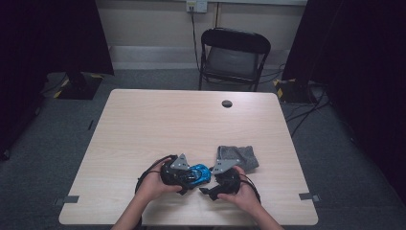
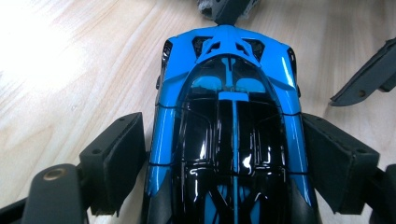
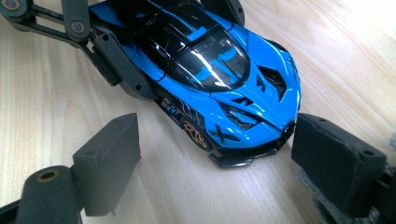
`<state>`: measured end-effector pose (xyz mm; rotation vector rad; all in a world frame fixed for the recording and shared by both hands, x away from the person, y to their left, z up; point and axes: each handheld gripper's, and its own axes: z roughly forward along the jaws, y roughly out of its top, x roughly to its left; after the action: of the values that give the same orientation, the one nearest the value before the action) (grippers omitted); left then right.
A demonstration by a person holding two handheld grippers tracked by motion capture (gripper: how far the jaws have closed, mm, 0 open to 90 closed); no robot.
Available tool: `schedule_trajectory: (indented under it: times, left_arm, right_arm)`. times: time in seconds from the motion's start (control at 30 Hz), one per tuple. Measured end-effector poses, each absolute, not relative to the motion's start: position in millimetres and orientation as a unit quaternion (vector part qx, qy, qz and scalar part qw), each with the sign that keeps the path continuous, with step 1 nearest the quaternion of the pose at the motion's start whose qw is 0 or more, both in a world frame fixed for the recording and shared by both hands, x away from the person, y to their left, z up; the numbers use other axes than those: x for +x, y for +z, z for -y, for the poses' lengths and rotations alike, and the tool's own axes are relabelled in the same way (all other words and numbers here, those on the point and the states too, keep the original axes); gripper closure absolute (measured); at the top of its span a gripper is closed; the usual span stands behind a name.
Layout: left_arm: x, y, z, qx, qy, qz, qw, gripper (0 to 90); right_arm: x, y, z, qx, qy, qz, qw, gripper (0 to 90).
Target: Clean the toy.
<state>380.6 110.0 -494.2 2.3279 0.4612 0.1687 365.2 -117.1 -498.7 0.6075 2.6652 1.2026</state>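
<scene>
A blue and black toy sports car [image 1: 198, 173] stands on the wooden table [image 1: 191, 124] near its front edge, between my two hands. In the left gripper view the car [image 2: 229, 93] lies lengthwise between the jaws, nose away. My left gripper [image 2: 224, 158] is shut on it, pads against both flanks. My right gripper [image 3: 219, 161] faces the car's nose [image 3: 252, 116] with its jaws wide open, one pad [image 3: 107, 158] to each side and neither touching. In the high view the left gripper [image 1: 187, 177] and the right gripper [image 1: 209, 182] nearly meet at the car.
A folded grey cloth [image 1: 237, 156] lies on the table just behind my right hand, and its edge [image 3: 327, 205] sits under the right gripper's right pad. A cable hole [image 1: 227, 103] is at the far side. A black folding chair [image 1: 233, 57] stands beyond the table.
</scene>
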Motion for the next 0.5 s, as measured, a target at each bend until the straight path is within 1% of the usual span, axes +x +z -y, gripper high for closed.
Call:
schedule_trajectory:
  times: [0.13,0.5]
  left_arm:
    - [378.4,-494.0,-111.1,0.907,0.068,-0.188,0.371,18.3]
    - [378.3,-494.3,-115.1,0.901,0.057,-0.2,0.382,18.0]
  right_arm:
    - [364.4,-498.2,114.3,0.202,0.396,-0.892,0.084,17.5]
    - [365.6,-495.7,121.8,0.206,0.399,-0.89,0.078,18.1]
